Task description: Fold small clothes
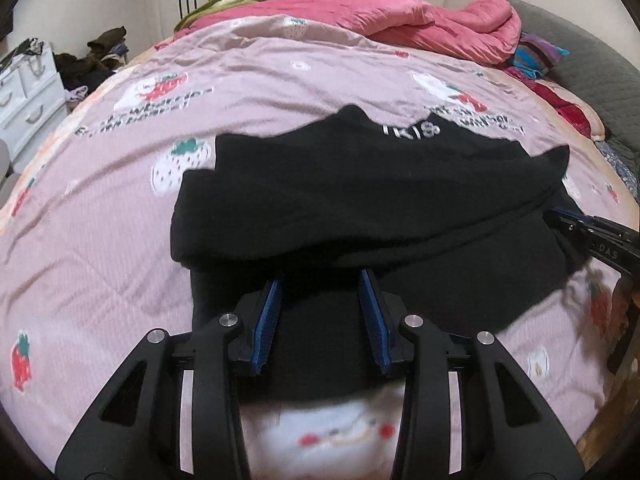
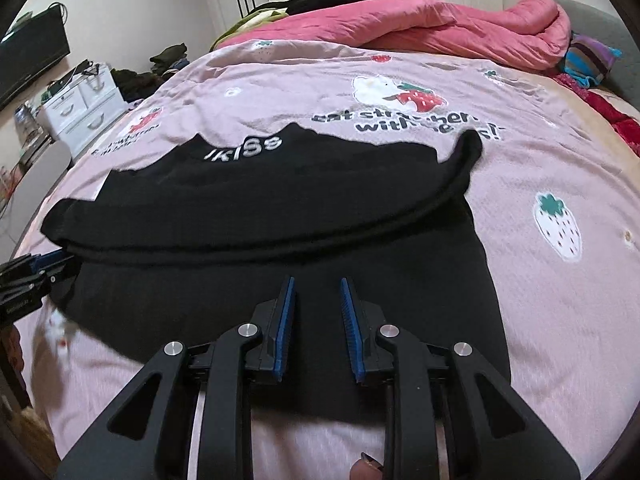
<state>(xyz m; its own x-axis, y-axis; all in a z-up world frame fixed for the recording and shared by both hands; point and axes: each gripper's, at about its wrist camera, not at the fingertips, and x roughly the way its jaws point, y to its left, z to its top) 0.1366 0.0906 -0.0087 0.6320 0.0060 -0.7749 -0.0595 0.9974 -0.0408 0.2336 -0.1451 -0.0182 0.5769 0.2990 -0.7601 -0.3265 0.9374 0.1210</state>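
Black knit, the garment (image 2: 256, 216) lies on my pink strawberry bedspread (image 2: 532, 300) with its far part doubled over the near layer. My left gripper (image 1: 320, 280) and right gripper (image 2: 318, 284) both hang spread and empty above the near layer. If I pinch only one layer, the fold could drag crooked or slide open.
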